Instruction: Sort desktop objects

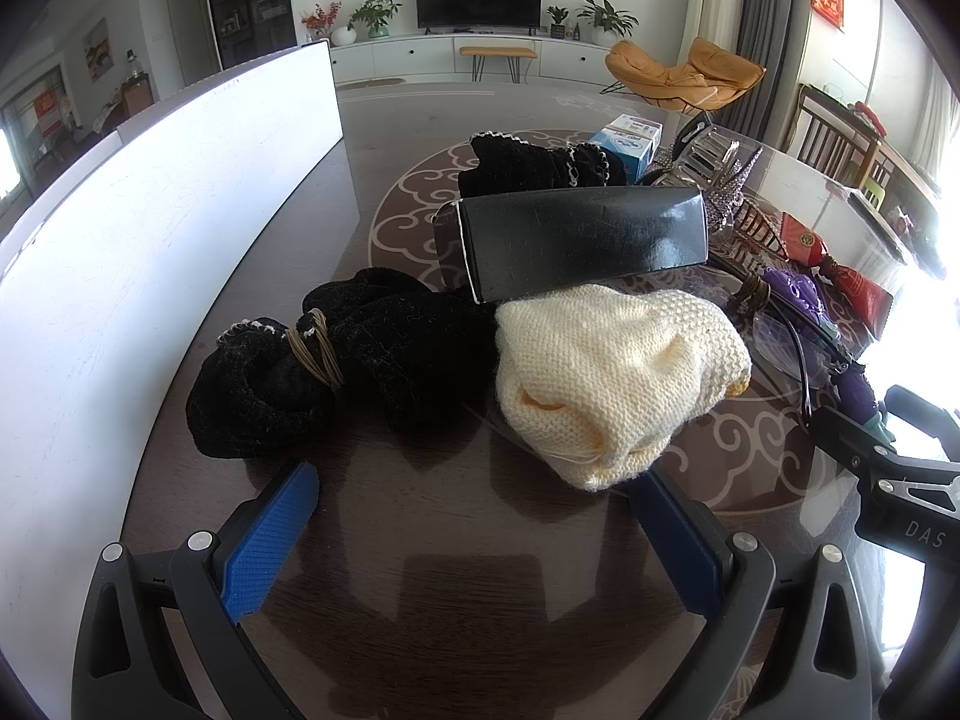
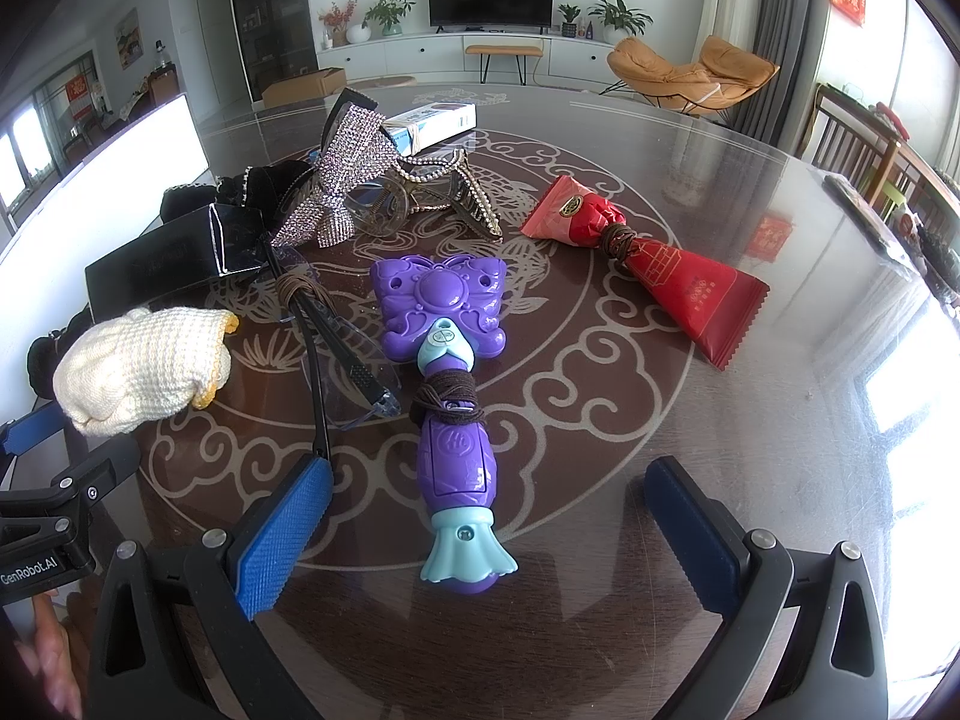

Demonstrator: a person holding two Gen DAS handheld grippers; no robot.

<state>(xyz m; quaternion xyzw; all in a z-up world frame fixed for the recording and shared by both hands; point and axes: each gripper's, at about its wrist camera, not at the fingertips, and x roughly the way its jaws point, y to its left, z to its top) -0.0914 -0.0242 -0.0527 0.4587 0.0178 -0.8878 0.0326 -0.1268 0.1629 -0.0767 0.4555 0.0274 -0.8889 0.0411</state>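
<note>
A cream knit glove lies bunched on a dark glass-topped table patterned with pale cloud scrolls, the landmark in a scatter of desktop objects. Touching the glove's left side is a black velvet cloth bound with a tan band; leaning over the glove's far edge is a black box, with a second black velvet piece and a blue-and-white carton beyond that. To the glove's right lie clear safety glasses with black arms, tied with brown cord, then a purple butterfly-headed toy wand wrapped in dark cord at its neck. Farther right of the glove rest two red snack packets tied together at their necks. Behind the glasses sit a rhinestone bow and a beaded hair claw. A white board stands upright well left of the glove. The left gripper hovers just short of the glove, its blue-padded jaws spread wide and holding nothing. The right gripper is likewise spread wide, its pads flanking the wand's turquoise base without touching it.
</note>
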